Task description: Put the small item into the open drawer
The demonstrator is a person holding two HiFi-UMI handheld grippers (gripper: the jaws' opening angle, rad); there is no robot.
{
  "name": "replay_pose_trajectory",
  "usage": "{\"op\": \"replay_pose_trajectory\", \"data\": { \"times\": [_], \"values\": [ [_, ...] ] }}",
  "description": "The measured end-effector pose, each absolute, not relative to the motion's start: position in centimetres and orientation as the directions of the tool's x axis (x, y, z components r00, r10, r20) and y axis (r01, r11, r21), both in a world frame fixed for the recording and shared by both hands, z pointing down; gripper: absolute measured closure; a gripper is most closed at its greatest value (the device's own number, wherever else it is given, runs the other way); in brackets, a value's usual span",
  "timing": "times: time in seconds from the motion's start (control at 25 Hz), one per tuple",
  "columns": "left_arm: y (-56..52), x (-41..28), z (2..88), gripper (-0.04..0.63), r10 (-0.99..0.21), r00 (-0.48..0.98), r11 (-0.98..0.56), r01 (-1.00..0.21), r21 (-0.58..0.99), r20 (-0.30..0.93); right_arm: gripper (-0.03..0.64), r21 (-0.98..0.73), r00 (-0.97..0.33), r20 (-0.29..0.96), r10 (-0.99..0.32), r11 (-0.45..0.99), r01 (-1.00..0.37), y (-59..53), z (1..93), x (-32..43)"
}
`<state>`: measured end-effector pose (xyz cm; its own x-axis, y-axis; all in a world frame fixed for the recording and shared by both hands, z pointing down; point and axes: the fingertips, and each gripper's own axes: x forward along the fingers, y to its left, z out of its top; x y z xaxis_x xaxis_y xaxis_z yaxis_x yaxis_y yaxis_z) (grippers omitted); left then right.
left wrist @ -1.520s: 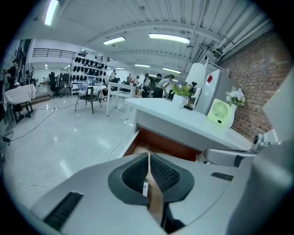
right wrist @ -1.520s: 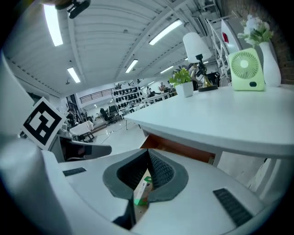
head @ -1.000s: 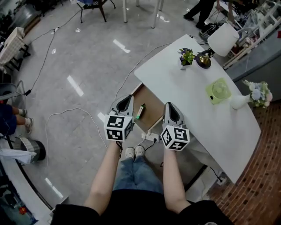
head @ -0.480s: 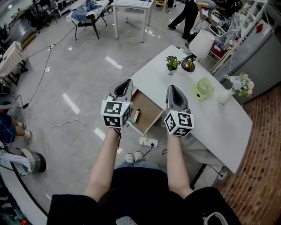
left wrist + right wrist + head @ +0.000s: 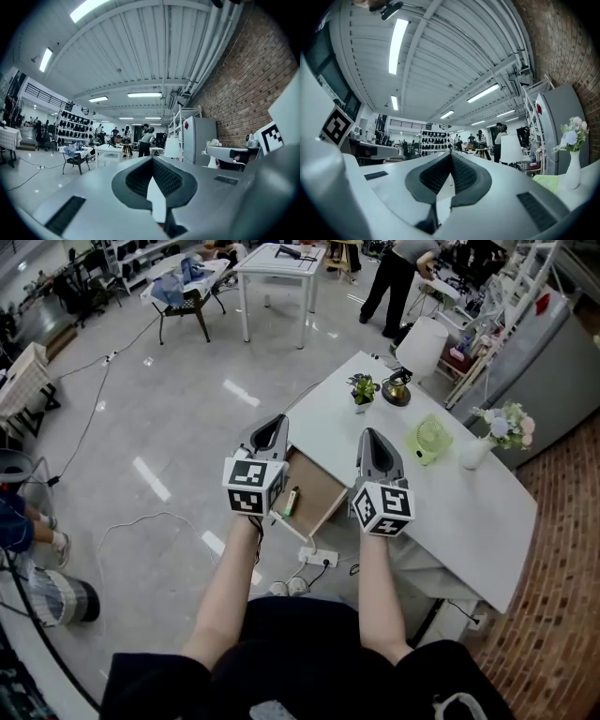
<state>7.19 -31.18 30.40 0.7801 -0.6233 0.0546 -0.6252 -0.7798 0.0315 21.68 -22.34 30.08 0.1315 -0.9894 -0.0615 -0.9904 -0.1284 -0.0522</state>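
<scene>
I'm looking down on the open drawer (image 5: 317, 491), which sticks out from the white table (image 5: 469, 507). The small item (image 5: 291, 501), green and slim, lies inside the drawer against its left wall; it's too small for me to say what it is. My left gripper (image 5: 274, 422) hovers just left of the drawer, jaws clenched tight with nothing between them. My right gripper (image 5: 373, 435) hovers just right of the drawer, over the table edge, jaws also pressed together and empty. A potted plant (image 5: 361, 390) stands beyond the drawer.
</scene>
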Motion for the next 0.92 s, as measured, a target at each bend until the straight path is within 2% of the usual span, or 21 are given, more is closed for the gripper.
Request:
{"op": "replay_pose_trajectory", "data": {
  "times": [0.92],
  "values": [
    [-31.0,6.9,31.5,0.574,-0.638,0.766,-0.765,-0.642,0.053,0.076,0.618,-0.064,0.109,-0.036,-0.993,-0.107,-0.992,-22.6,31.1,21.8]
  ]
}}
